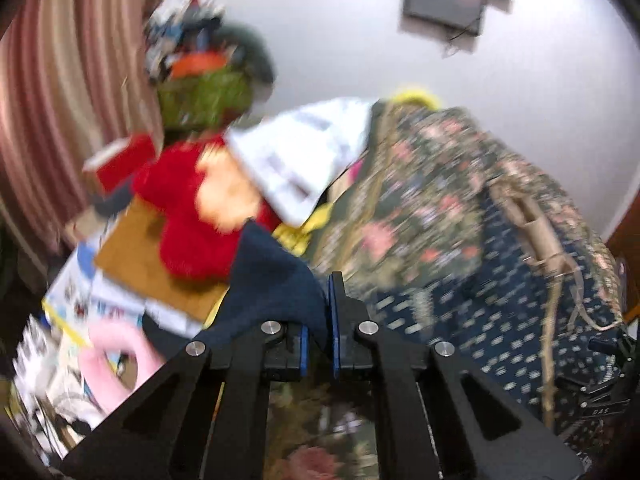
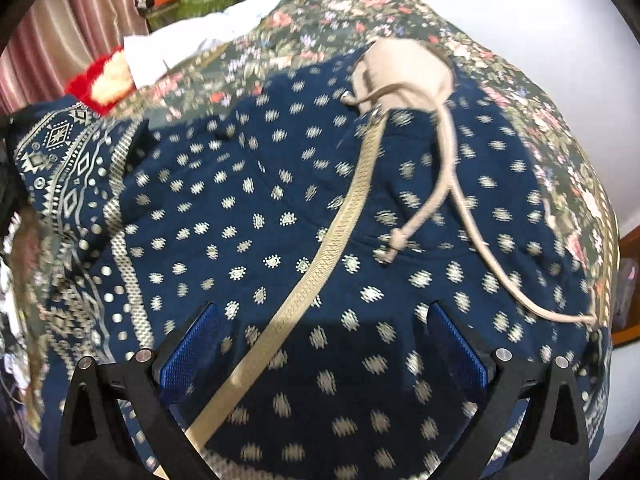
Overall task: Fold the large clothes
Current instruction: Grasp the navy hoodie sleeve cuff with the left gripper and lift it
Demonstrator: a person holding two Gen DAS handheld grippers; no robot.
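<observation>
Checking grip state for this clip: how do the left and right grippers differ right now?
The left gripper is shut, pinching a fold of the navy garment; the right gripper is open and holds nothing. The left one has the cloth raised in front of it, while the right one hangs over the garment spread flat, straddling its beige zipper. Both have black fingers with blue pads.

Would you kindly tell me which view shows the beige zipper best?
The right wrist view: the beige zipper runs unobstructed down the navy patterned garment. The left wrist view shows only a blurred stretch of it at the right edge.
</observation>
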